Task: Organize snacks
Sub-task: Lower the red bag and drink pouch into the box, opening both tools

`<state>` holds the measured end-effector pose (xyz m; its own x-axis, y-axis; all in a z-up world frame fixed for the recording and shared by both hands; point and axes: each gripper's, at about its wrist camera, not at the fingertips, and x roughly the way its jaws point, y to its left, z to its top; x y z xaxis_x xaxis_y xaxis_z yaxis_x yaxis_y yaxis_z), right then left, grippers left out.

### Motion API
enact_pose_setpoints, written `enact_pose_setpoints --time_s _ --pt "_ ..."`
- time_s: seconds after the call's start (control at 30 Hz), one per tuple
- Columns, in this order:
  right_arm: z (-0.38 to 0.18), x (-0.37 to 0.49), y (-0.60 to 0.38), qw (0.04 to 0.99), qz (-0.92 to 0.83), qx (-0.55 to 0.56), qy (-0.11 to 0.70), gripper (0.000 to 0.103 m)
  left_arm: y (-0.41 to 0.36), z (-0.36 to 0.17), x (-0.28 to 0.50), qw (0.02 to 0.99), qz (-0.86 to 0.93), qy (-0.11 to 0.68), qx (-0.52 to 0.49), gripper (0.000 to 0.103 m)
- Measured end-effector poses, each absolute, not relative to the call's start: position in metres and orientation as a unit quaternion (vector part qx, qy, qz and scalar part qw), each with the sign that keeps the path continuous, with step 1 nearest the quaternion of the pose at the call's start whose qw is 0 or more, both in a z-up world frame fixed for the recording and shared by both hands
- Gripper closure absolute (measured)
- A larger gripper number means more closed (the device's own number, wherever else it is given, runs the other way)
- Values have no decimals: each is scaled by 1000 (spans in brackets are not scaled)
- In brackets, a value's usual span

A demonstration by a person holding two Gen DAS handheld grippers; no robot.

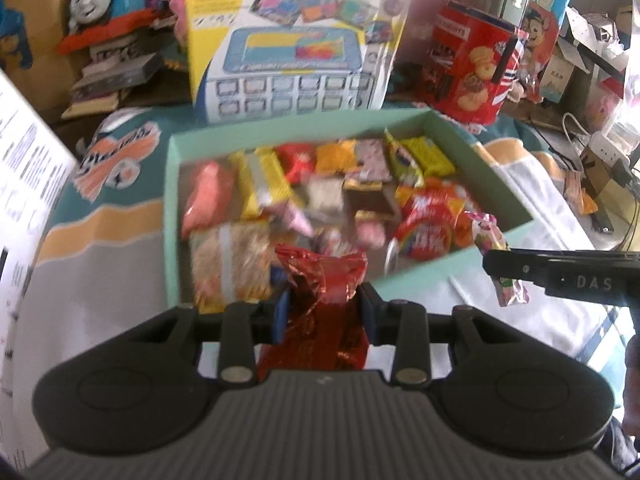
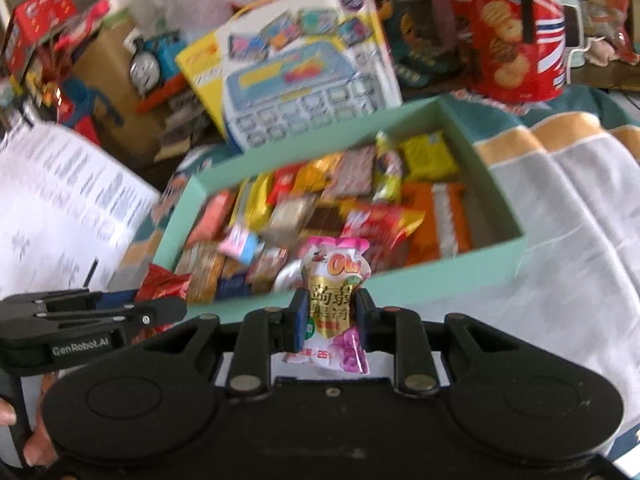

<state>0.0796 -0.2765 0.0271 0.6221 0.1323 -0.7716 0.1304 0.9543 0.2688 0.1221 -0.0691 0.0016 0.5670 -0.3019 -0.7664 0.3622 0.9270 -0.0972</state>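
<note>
Plainly, crinkled red foil packet (image 1: pixel 320 280) sits pinched in left claw (image 1: pixel 324 312).

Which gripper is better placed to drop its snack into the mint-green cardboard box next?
Probably the left. The left gripper, shut on the red foil packet, sits right at the mint-green box near wall. The right gripper, holding the pink jelly pouch, looks slightly farther back.
</note>
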Motion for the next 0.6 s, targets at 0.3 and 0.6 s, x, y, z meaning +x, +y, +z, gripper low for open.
enact_pose_setpoints --time_s 0.3,0.6 --pt "28 106 -333 892 -43 166 418 79 -126 1 178 873 -209 441 12 67" --pt "15 129 -372 891 -71 173 414 59 -176 -13 204 868 -215 447 6 52"
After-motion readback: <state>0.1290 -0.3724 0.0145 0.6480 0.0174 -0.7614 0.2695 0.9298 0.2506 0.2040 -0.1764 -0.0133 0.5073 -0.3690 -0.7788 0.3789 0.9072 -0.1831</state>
